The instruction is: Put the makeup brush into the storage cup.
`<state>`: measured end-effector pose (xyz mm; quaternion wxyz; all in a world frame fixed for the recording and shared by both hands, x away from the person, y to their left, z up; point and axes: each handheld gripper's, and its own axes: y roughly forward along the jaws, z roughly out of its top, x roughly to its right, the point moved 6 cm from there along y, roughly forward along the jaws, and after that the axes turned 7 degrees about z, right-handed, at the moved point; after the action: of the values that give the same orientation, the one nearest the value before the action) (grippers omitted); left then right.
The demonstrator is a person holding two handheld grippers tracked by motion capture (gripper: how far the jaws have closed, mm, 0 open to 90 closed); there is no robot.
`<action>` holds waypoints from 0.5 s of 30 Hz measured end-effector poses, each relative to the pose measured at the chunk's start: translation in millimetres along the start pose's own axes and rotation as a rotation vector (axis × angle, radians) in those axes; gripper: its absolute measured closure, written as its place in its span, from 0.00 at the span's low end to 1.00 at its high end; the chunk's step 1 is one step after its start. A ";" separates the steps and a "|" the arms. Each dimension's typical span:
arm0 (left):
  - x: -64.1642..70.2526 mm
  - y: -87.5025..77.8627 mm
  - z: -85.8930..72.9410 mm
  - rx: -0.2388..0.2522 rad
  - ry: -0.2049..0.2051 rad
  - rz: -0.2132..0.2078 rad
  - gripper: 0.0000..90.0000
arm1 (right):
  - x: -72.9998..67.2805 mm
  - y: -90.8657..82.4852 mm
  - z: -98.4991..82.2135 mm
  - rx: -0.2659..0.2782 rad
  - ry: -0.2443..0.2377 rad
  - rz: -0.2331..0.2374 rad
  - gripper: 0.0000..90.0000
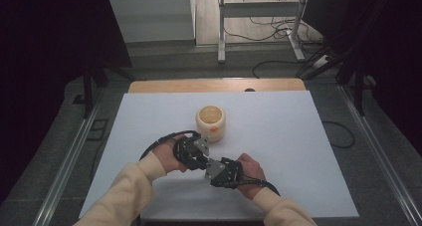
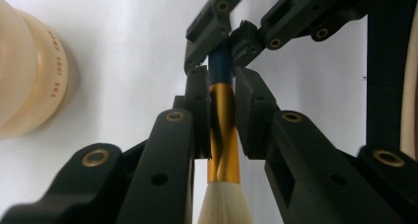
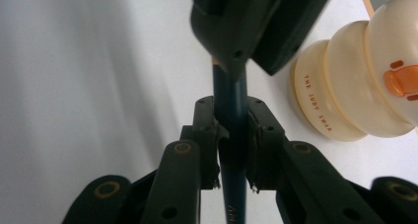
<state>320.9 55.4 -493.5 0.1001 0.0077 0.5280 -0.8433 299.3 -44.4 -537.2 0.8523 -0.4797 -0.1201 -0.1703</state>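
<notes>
A: Item one, nearest the person?

B: Right hand-held gripper (image 1: 215, 162), low on the white worktop (image 1: 298, 156). Jaws closed on the dark blue handle of a brush (image 3: 231, 135), pads pressing it from both sides in the right gripper view. No earlier picture to compare, so nothing entered on jaw motion.

A: Item two?

B: Left hand-held gripper (image 1: 203, 147), just beside the right one, the two meeting tip to tip. Jaws clamped on the gold ferrule (image 2: 223, 130) of the same brush; white bristles (image 2: 224, 204) hang at the bottom of the left gripper view, blue handle running up into the other gripper's jaws.

A: So the brush sits where?

B: Between the two grippers, held by both, above the worktop near its middle.

A: Item three, farther off?

B: Cream ribbed cup (image 1: 211, 120) with an orange mark, upright, open top, just beyond the grippers, not touching them.

A: Beyond that?

B: Wooden edge (image 1: 214, 85) of the table, then floor with cables (image 1: 278, 32).
</notes>
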 end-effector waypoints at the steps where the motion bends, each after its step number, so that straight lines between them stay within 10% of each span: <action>1: -0.5 -0.5 0.3 0.007 -0.002 0.008 0.85 | 0.0 -0.2 0.0 0.000 -0.003 -0.003 0.86; 15: -19.2 -28.2 -3.4 0.162 -0.164 0.269 0.34 | 2.6 -4.5 -1.7 0.007 -0.006 -0.013 0.87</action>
<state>334.3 73.5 -467.6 0.2539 0.0175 0.4425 -0.8599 299.9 -48.5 -533.6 0.8525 -0.4764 -0.1264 -0.1738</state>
